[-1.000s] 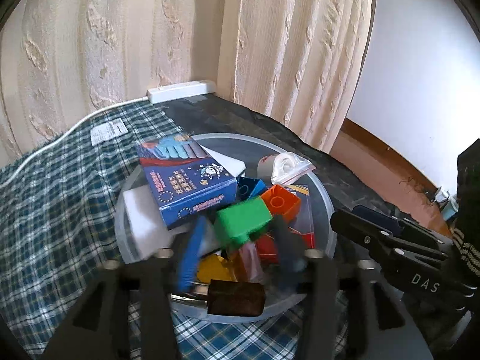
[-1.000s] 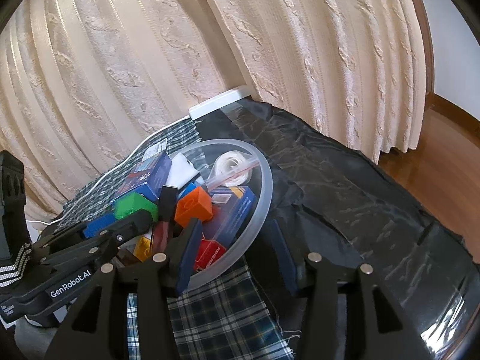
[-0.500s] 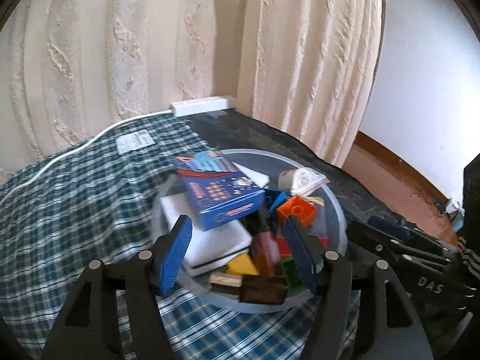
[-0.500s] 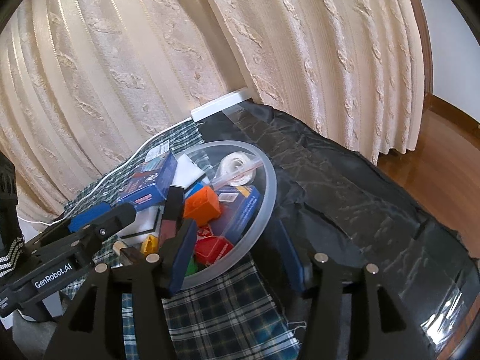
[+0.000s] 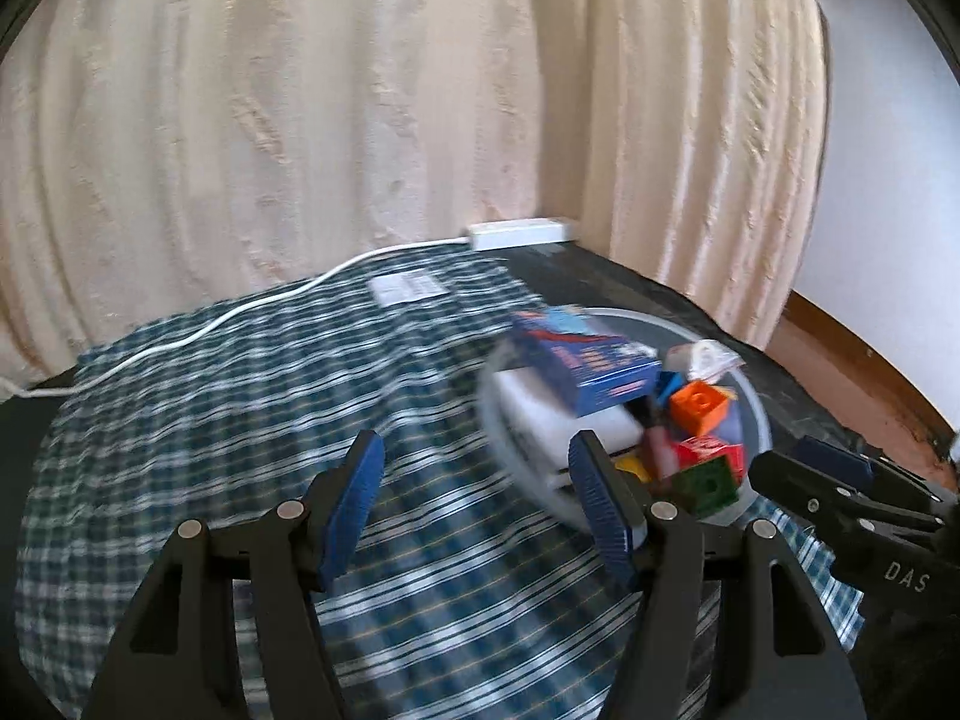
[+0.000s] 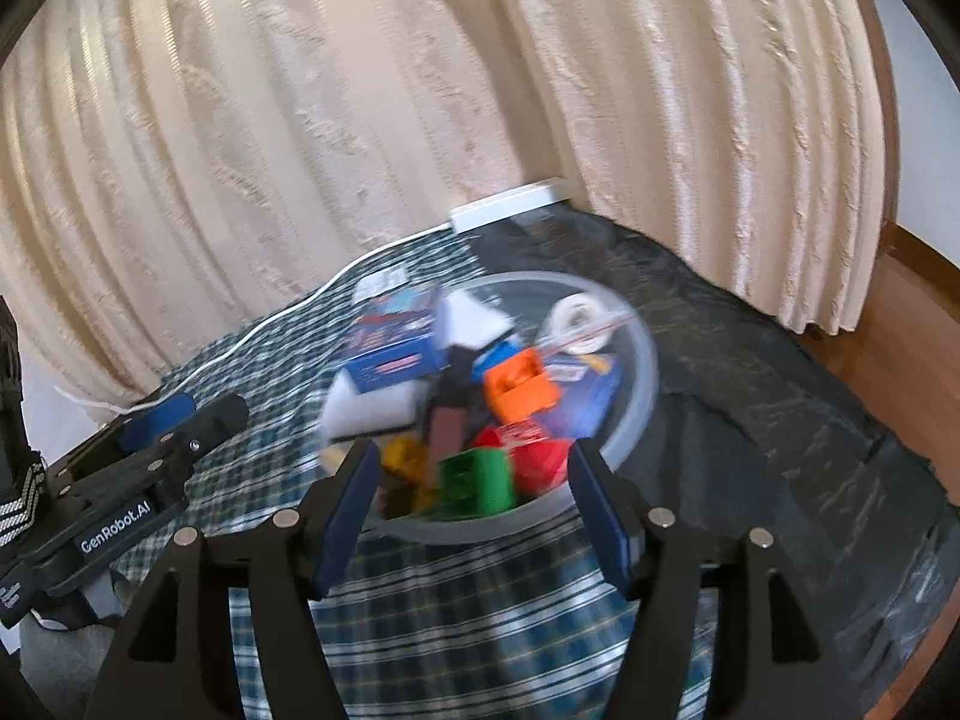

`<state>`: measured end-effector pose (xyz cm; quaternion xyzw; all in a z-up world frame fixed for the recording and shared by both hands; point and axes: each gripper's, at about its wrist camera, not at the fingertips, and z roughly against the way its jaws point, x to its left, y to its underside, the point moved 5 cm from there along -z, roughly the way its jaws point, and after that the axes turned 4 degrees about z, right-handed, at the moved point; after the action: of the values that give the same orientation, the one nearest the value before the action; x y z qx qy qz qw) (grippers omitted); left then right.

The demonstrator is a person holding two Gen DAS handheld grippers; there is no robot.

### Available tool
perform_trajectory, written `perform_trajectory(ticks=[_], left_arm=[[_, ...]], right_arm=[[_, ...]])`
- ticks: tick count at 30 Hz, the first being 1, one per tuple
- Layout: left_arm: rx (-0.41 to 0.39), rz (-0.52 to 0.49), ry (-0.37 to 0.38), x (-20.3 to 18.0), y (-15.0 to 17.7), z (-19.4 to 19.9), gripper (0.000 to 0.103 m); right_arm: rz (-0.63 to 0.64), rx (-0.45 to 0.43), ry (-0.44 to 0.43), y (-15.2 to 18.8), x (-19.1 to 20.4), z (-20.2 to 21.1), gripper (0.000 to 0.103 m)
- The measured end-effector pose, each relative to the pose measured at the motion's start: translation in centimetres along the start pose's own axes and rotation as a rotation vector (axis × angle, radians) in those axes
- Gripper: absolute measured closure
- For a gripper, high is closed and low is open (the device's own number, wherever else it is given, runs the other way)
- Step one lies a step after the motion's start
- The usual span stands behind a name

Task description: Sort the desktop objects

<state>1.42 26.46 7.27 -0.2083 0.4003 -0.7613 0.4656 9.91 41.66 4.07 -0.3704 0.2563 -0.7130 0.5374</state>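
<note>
- Home room, living or bedroom type; not a lab or a shop.
- Cream textured curtains [image 5: 372, 120] hang floor-length across the whole back.
- Wooden floor [image 6: 900, 312] with baseboard [image 5: 870, 342] under a plain white wall [image 5: 888, 180].
- Low surface under a plaid cloth [image 5: 240, 396] and black sheet [image 6: 780, 372].
- White power strip [image 5: 519, 232] on it, against the curtains.

- My left gripper [image 5: 474, 504] has let go of the green block [image 6: 477, 480], now lying in the bowl [image 6: 645, 360].
- It has swung left over the plaid cloth [image 5: 240, 396].
</note>
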Motion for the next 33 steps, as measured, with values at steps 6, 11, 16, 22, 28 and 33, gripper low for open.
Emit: perform_trajectory(ticks=[6, 11, 16, 22, 28, 33], left_arm=[[-0.022, 0.054, -0.069, 4.0, 0.8, 2.7, 0.035], [-0.039, 0.086, -0.110, 6.9, 1.8, 5.3, 0.035], [-0.070, 0.121, -0.133, 9.5, 2.7, 8.4, 0.035], [-0.101, 0.145, -0.186, 13.1, 3.9, 12.9, 0.035], [-0.145, 0.170, -0.276, 17.0, 5.6, 17.5, 0.022], [-0.118, 0.220, -0.280, 19.0, 7.4, 17.6, 0.020]], right_arm=[[0.073, 0.017, -0.047, 1.1, 4.5, 0.4, 0.032], [0.133, 0.034, -0.081, 2.3, 8.2, 0.9, 0.029], [0.186, 0.061, -0.112, 3.8, 11.6, 1.3, 0.029], [0.236, 0.086, -0.143, 5.4, 15.6, 1.7, 0.023], [0.257, 0.136, -0.169, 7.2, 18.6, 1.1, 0.023], [0.289, 0.182, -0.135, 8.5, 20.4, 0.0, 0.022]])
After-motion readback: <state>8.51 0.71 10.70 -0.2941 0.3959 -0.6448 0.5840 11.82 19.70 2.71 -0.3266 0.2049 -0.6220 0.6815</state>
